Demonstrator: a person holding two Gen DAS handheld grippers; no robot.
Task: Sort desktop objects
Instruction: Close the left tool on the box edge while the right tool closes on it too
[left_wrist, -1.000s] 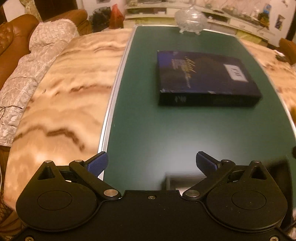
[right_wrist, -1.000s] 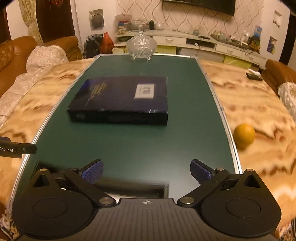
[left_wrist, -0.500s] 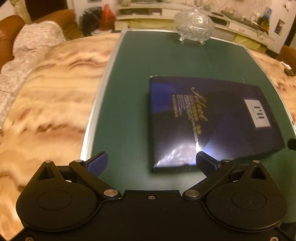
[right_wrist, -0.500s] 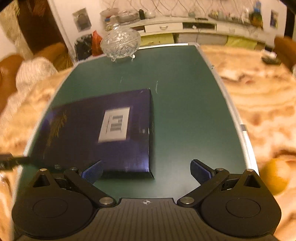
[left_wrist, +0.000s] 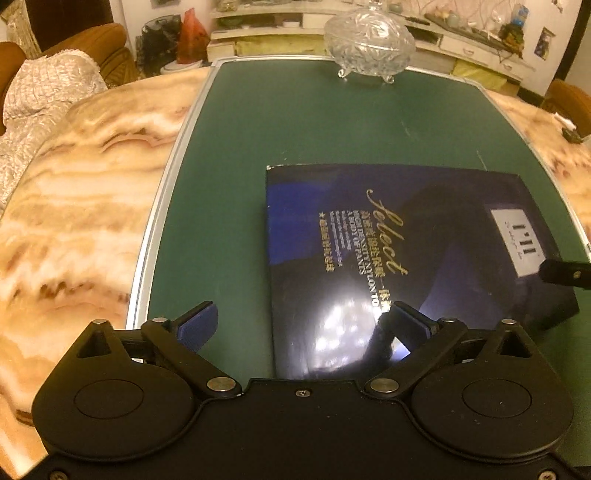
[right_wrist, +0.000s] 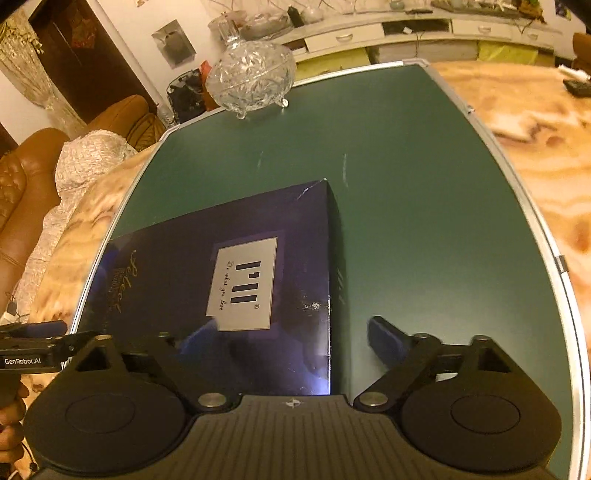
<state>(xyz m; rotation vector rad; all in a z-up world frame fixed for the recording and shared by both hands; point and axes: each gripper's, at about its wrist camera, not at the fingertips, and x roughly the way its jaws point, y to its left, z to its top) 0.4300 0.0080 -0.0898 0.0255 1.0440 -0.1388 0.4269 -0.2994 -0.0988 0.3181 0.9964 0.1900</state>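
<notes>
A flat dark blue box (left_wrist: 406, 258) with gold lettering and a white label lies on the green board (left_wrist: 295, 122). It also shows in the right wrist view (right_wrist: 221, 280). My left gripper (left_wrist: 301, 326) is open above the box's left end, its left finger over the board and its right finger over the lid. My right gripper (right_wrist: 280, 338) is open above the box's right end, its right finger beyond the box's edge. Neither gripper holds anything. A lidded cut-glass bowl (left_wrist: 369, 42) stands at the board's far end, also in the right wrist view (right_wrist: 251, 75).
The board lies on a marbled orange table top (left_wrist: 74, 192). A brown sofa with a white cover (right_wrist: 44, 177) stands to the left. A low cabinet with clutter (right_wrist: 406, 29) runs along the far wall. A small dark object (right_wrist: 578, 86) lies on the table's far right.
Both grippers have moved forward and down over the box, one at each end. The orange seen earlier at the right has left the right wrist view. Both grippers stay open.
</notes>
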